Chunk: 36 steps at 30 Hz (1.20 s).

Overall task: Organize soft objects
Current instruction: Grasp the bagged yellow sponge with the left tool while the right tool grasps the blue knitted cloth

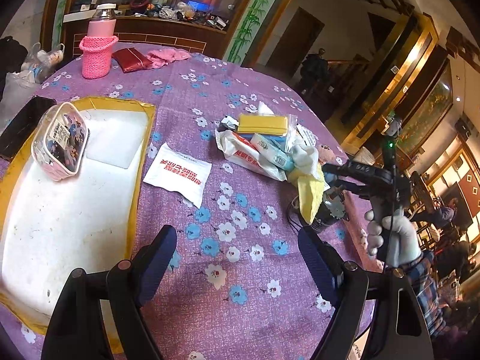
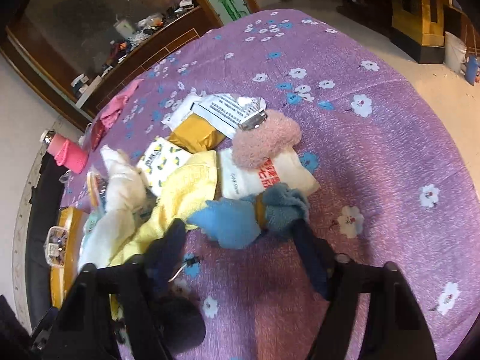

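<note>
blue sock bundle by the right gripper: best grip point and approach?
Grip the blue sock bundle at its tan band, the narrowest, firmest part. Come from above on the near side, where the right gripper already sits, jaws straddling the waist. The yellow cloth crowds the left lobe.

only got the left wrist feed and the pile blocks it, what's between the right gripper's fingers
Observer: A blue knit bundle with a yellow band around its middle lies between the right gripper's fingers. I cannot tell whether the pads press on it yet.
Operator: anything lying on top of it
Observer: No. A pink fluffy piece sits just behind it, resting on a white pack with red print.
Operator: and what's next to the bundle on the pile side
Observer: The yellow towel lies right beside the finger on that side, its edge meeting the bundle.
</note>
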{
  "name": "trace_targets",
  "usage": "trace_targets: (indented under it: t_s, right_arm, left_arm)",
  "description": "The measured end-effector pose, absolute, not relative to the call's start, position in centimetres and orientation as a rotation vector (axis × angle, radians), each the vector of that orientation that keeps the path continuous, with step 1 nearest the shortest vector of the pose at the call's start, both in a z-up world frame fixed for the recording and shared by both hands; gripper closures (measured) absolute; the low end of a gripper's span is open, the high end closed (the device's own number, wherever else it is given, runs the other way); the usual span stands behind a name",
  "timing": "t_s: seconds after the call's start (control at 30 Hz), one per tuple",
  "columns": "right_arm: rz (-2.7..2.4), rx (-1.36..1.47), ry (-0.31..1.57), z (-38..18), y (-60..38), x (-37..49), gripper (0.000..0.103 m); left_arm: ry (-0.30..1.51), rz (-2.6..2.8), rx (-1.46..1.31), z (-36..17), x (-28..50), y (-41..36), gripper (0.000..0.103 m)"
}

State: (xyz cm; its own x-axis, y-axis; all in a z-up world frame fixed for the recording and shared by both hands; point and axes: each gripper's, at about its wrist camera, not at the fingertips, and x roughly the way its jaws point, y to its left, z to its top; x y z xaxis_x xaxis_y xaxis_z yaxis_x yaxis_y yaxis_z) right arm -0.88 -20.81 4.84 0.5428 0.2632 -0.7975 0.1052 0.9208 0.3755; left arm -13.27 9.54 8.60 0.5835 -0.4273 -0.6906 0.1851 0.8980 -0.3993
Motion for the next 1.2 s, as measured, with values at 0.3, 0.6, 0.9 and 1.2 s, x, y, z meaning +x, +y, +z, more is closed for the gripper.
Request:
trace_targets:
  t_s: [0.3, 0.6, 0.9, 1.2]
  right_arm:
    - [0.147, 0.477, 0.899, 3.5, -22.5, -1.8, 0.089]
    - [0.177, 0.479, 0.903, 3.5, -22.4, -1.7, 0.092]
    - [0.198, 0.473, 0.938, 2.9, -22.1, -1.4, 0.092]
    - [0.198, 0.461, 0.938, 3.0, -21.8, -1.4, 0.092]
  left_arm:
    - [0.876, -0.364, -0.237, 10.1, -10.9, 7.2, 0.017]
    - [0.846, -0.392, -0.258, 11.1, -0.8, 2.7, 0.013]
    - [0.796, -0.439, -0.271, 7.9, 5.4, -0.3, 0.004]
    - [0.926, -0.386, -0.141, 5.0, 6.7, -2.9, 0.018]
